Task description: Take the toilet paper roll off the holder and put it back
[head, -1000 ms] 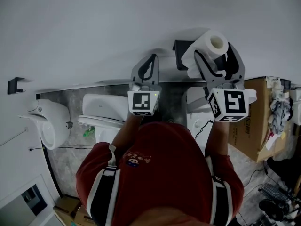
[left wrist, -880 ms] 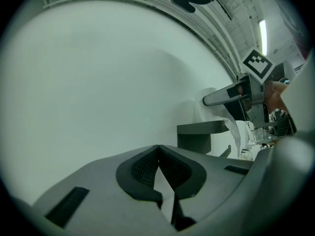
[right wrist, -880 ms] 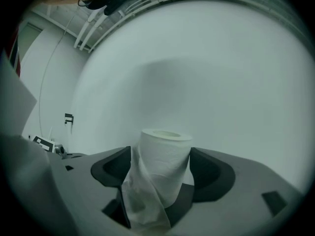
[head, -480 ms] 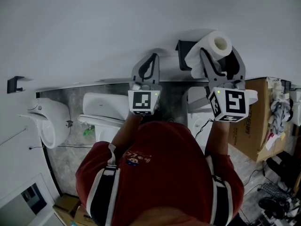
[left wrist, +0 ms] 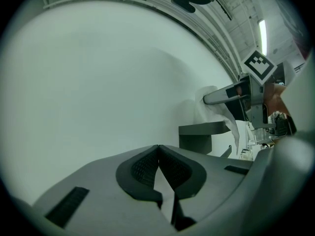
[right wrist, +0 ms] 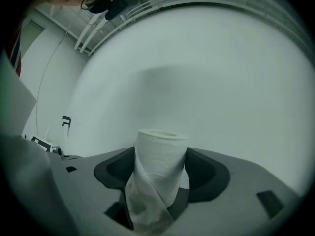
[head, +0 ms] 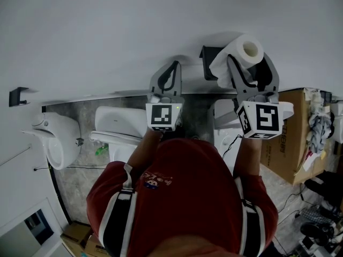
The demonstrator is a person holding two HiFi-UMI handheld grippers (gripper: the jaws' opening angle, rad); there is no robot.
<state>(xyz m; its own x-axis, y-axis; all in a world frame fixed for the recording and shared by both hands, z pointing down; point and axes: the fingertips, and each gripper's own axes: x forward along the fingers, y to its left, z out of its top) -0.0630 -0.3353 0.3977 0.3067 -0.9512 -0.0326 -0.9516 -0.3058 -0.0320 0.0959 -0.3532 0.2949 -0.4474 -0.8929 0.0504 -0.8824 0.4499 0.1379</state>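
A white toilet paper roll (head: 245, 53) stands on end between the jaws of my right gripper (head: 248, 59), its cardboard core facing up and a loose sheet hanging down. The jaws have just been closing, and both pads now press on the roll's (right wrist: 160, 163) sides, so my right gripper (right wrist: 160, 176) is shut on it. The dark holder (head: 209, 63) is fixed to the white wall just left of the roll. My left gripper (head: 172, 66) is level beside it to the left, jaws shut (left wrist: 158, 149) and empty. The holder (left wrist: 202, 134) shows to its right.
Far below are a white toilet (head: 115, 125), a second white fixture (head: 53, 141) to the left, and a cardboard box (head: 292, 138) on the right. A small black bracket (head: 16, 96) sits on the wall at far left.
The right gripper's jaws drew in against the roll, and the roll shifted slightly to the right. The left gripper has stayed where it was.
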